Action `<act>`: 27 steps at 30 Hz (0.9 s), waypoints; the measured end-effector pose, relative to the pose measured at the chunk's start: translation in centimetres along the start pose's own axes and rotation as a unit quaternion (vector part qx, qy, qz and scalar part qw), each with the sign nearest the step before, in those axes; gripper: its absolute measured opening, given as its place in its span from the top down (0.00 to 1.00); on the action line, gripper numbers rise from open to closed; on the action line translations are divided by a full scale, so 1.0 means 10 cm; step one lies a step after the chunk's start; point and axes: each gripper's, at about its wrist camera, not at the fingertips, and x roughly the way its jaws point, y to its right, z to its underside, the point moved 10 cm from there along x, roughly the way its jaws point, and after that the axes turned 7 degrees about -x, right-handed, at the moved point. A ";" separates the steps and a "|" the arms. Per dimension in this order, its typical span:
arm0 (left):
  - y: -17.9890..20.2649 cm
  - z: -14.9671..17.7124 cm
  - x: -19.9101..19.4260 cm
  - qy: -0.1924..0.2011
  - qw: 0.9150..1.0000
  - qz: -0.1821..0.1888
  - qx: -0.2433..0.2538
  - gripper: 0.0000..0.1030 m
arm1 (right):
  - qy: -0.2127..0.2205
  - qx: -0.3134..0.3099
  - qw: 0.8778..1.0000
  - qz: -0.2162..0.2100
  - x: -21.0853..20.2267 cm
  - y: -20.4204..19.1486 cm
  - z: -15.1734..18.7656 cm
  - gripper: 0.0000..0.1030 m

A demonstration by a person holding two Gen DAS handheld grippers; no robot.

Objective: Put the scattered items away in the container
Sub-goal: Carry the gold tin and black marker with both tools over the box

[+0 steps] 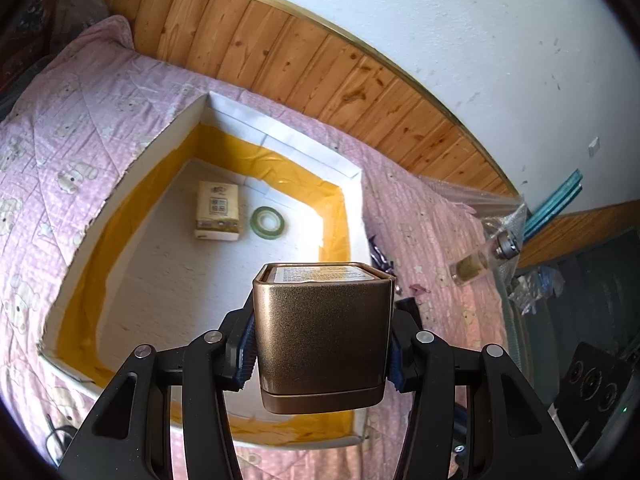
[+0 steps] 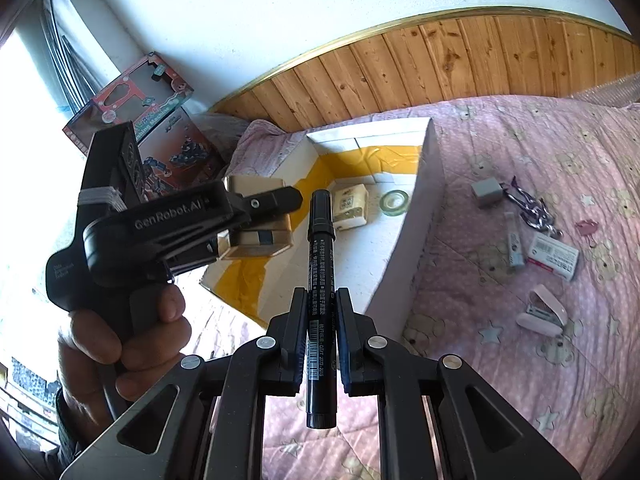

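- Our left gripper (image 1: pixel 320 354) is clamped across the flat sides of a bronze square tin (image 1: pixel 322 338), its pads wide apart because the tin is wide; the tin sits upright between them, label face up.
- Our right gripper (image 2: pixel 322 340) is pinched tight on a black marker (image 2: pixel 320 280), held near the marker's lower half so the capped end sticks out ahead of the fingers.
- The left gripper hangs over the near part of the white box (image 1: pixel 280 132); the right wrist view shows the marker's tip pointing toward the box, the right gripper itself short of its near wall, we judge.
- To do this step well, we should bring each load fully past the wall, lower it close to the floor of the box, and only then let go, so the tin does not tip and the marker does not roll out.
- We should aim for bare floor, clear of what already lies inside.
- Inside the box, whose walls carry yellow tape (image 1: pixel 256 156), lie a tan tissue pack (image 1: pixel 218 212) and, just beside it, a green tape roll (image 1: pixel 265 221).
- Still out on the pink quilt (image 2: pixel 520 360): a small grey block (image 2: pixel 486 193), a white stapler (image 2: pixel 542 314), a red-and-white packet (image 2: pixel 554 256) and a few smaller bits.
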 end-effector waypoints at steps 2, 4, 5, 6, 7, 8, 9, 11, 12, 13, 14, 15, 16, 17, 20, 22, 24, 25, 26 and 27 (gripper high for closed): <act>-0.04 -0.03 0.03 -0.003 1.000 -0.003 0.000 0.49 | 0.001 -0.002 1.000 -0.003 0.04 -0.02 -0.05 0.86; -0.09 -0.06 0.06 -0.006 1.000 -0.007 -0.001 0.49 | 0.001 -0.005 1.000 -0.005 0.08 -0.04 -0.10 0.86; -0.11 -0.08 0.07 -0.008 1.000 -0.007 -0.002 0.49 | 0.000 -0.006 1.000 -0.006 0.10 -0.05 -0.12 0.86; -0.14 -0.09 0.08 -0.009 1.000 -0.008 -0.004 0.49 | 0.000 -0.007 1.000 -0.006 0.11 -0.05 -0.14 0.86; -0.16 -0.11 0.08 -0.010 1.000 -0.009 -0.007 0.49 | -0.001 -0.008 1.000 -0.006 0.13 -0.06 -0.16 0.86; -0.19 -0.13 0.09 -0.010 1.000 -0.010 -0.010 0.49 | -0.002 -0.008 1.000 -0.007 0.16 -0.06 -0.18 0.86; -0.22 -0.15 0.10 -0.011 1.000 -0.011 -0.012 0.49 | -0.002 -0.008 1.000 -0.007 0.18 -0.06 -0.20 0.86; -0.27 -0.18 0.12 -0.014 1.000 -0.013 -0.017 0.49 | -0.004 -0.010 1.000 -0.007 0.22 -0.06 -0.25 0.86; -0.29 -0.19 0.13 -0.015 1.000 -0.014 -0.019 0.49 | -0.004 -0.011 1.000 -0.007 0.24 -0.05 -0.27 0.86; -0.32 -0.20 0.14 -0.017 1.000 -0.016 -0.021 0.49 | -0.006 -0.011 1.000 -0.008 0.27 -0.05 -0.29 0.86; -0.35 -0.21 0.15 -0.019 0.999 -0.018 -0.023 0.49 | -0.007 -0.011 1.000 -0.008 0.30 -0.04 -0.31 0.86; -0.37 -0.22 0.16 -0.021 0.999 -0.020 -0.026 0.49 | -0.009 -0.010 1.000 -0.008 0.32 -0.04 -0.32 0.86; -0.41 -0.23 0.18 -0.022 0.999 -0.022 -0.030 0.49 | -0.011 -0.009 1.000 -0.009 0.36 -0.03 -0.34 0.86; -0.44 -0.24 0.19 -0.024 0.999 -0.024 -0.035 0.49 | -0.014 -0.008 1.000 -0.009 0.39 -0.02 -0.36 0.86; -0.55 -0.27 0.26 -0.031 0.998 -0.030 -0.049 0.49 | -0.020 -0.007 1.000 -0.004 0.48 0.02 -0.40 0.86; -0.63 -0.28 0.32 -0.039 0.997 -0.037 -0.060 0.49 | -0.026 -0.009 1.000 0.001 0.55 0.05 -0.44 0.86; -0.68 -0.29 0.38 -0.045 0.996 -0.044 -0.066 0.49 | -0.033 -0.013 0.999 0.007 0.63 0.08 -0.48 0.86; -0.70 -0.30 0.40 -0.046 0.995 -0.050 -0.066 0.49 | -0.036 -0.016 0.999 0.012 0.66 0.10 -0.50 0.86; -0.72 -0.30 0.43 -0.047 0.995 -0.057 -0.065 0.49 | -0.040 -0.019 0.999 0.017 0.70 0.11 -0.52 0.86; -0.73 -0.30 0.45 -0.049 0.995 -0.062 -0.063 0.49 | -0.043 -0.021 0.999 0.020 0.73 0.13 -0.54 0.86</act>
